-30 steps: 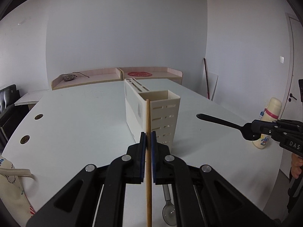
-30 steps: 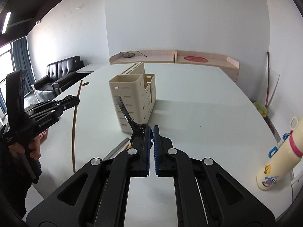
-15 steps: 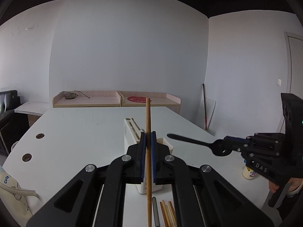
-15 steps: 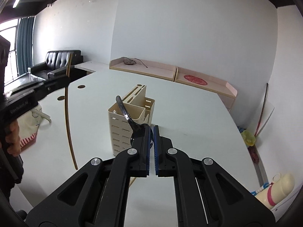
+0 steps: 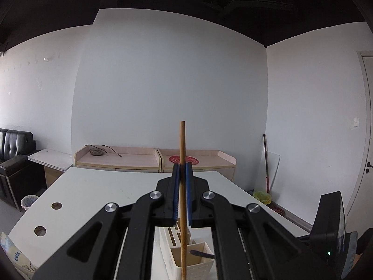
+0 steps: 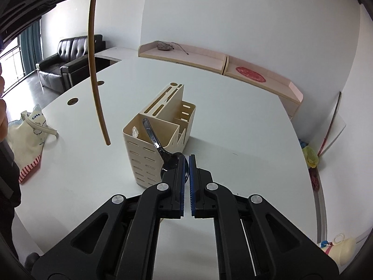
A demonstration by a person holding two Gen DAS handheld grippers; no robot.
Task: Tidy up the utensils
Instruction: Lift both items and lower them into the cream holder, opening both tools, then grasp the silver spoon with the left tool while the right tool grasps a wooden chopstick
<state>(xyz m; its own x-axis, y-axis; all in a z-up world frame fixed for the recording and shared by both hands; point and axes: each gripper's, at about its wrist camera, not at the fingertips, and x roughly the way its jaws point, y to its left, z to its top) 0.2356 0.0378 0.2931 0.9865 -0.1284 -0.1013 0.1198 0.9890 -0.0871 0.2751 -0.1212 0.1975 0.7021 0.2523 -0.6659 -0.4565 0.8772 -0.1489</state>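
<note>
My left gripper [image 5: 182,170] is shut on a wooden chopstick [image 5: 183,186] and holds it upright, high above the beige utensil holder [image 5: 186,256]. In the right wrist view the chopstick [image 6: 95,70] hangs to the left of the holder [image 6: 158,137], its lower tip above the table. My right gripper [image 6: 186,163] is shut on the bowl of a black plastic spoon [image 6: 160,149]. The spoon's handle points over the holder's near compartment, which has a clear utensil inside.
The holder stands on a white table [image 6: 233,128] with two round cable holes [image 6: 72,101]. A cloth bag [image 6: 30,135] lies at the left edge. A cream bottle [image 6: 342,249] stands at the right front. Low pink cabinets [image 6: 209,58] and a black sofa [image 6: 67,56] lie beyond.
Both grippers have risen. The left one has tilted up, so the holder has dropped to the bottom of its view. The spoon's handle has moved over the holder's near compartment.
</note>
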